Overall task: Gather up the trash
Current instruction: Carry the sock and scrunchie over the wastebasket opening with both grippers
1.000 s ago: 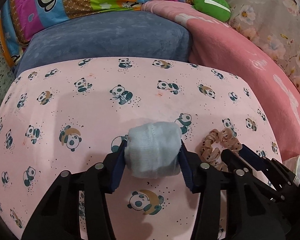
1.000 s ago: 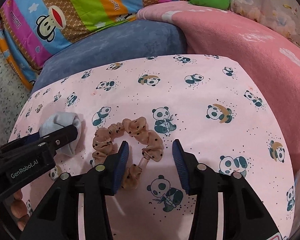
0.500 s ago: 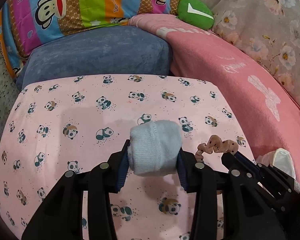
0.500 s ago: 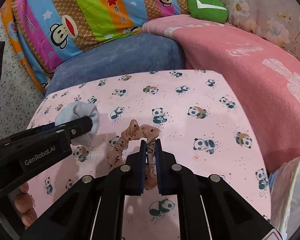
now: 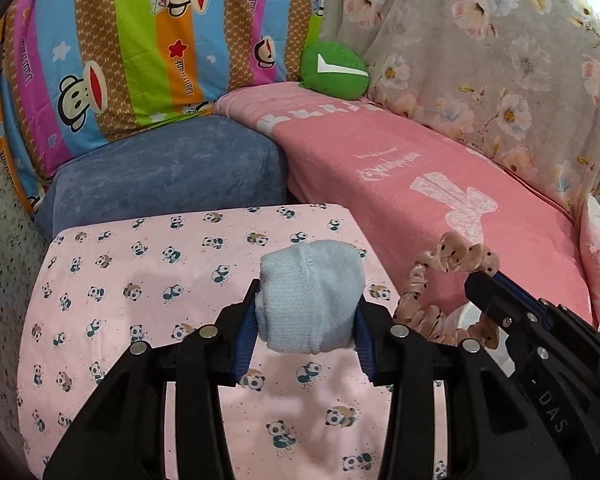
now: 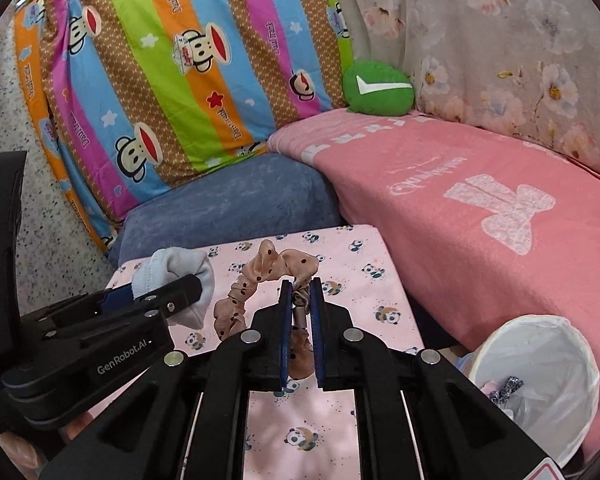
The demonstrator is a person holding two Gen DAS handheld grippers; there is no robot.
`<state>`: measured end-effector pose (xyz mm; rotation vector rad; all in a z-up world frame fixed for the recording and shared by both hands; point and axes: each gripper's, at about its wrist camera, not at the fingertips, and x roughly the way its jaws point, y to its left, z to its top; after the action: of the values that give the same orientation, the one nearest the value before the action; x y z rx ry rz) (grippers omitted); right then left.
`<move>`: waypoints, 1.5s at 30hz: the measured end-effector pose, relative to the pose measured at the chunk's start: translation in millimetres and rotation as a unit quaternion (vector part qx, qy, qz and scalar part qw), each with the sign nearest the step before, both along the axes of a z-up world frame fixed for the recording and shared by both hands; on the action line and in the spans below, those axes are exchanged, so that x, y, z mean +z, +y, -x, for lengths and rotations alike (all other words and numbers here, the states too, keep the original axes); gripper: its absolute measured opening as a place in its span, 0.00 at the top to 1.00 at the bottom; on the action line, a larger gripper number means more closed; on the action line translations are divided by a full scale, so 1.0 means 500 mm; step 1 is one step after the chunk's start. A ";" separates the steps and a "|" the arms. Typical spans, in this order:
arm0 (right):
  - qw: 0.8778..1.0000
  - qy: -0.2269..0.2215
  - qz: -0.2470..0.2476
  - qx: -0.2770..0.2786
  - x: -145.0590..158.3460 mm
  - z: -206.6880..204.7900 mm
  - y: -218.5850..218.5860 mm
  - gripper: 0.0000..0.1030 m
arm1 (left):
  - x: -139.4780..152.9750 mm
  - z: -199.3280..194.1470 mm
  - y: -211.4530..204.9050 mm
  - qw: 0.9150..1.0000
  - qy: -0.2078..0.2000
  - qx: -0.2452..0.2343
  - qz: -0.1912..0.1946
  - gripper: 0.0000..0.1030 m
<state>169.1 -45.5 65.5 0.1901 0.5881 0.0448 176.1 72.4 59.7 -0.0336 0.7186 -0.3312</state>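
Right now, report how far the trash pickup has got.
Done: the lined bin already holds a few scraps. In hand: left gripper clamps the rolled blue sock; right gripper pinches the dotted scrunchie, both lifted above the panda sheet. Left: dropping both into the bin.

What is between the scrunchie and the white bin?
Only bare panda-print sheet and a dark gap beside the pink blanket; nothing else lies between the scrunchie in the right gripper and the white bin, as the right wrist view shows.
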 end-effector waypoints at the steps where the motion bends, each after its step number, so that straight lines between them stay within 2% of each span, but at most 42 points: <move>1: 1.000 -0.003 -0.001 -0.002 0.008 0.008 -0.008 0.90 | 0.007 0.012 -0.011 1.000 -0.005 -0.005 0.000 0.61; 6: 0.999 -0.025 0.001 -0.021 0.062 0.086 -0.067 0.90 | 0.034 0.068 -0.060 0.999 -0.023 -0.029 -0.005 0.61; 16: 0.997 -0.044 -0.017 -0.056 0.104 0.193 -0.172 0.90 | 0.063 0.143 -0.139 0.997 -0.041 -0.070 -0.006 0.61; 30: 0.992 -0.054 -0.038 -0.110 0.104 0.288 -0.304 0.90 | 0.059 0.202 -0.244 0.992 -0.042 -0.118 -0.021 0.61; 45: 0.988 -0.048 -0.046 -0.141 0.087 0.327 -0.396 0.90 | 0.045 0.226 -0.325 0.988 -0.032 -0.147 -0.034 0.61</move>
<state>5.6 -243.5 109.1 0.3564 0.4595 -0.1919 62.8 -90.2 82.3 0.1496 0.6707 -0.5865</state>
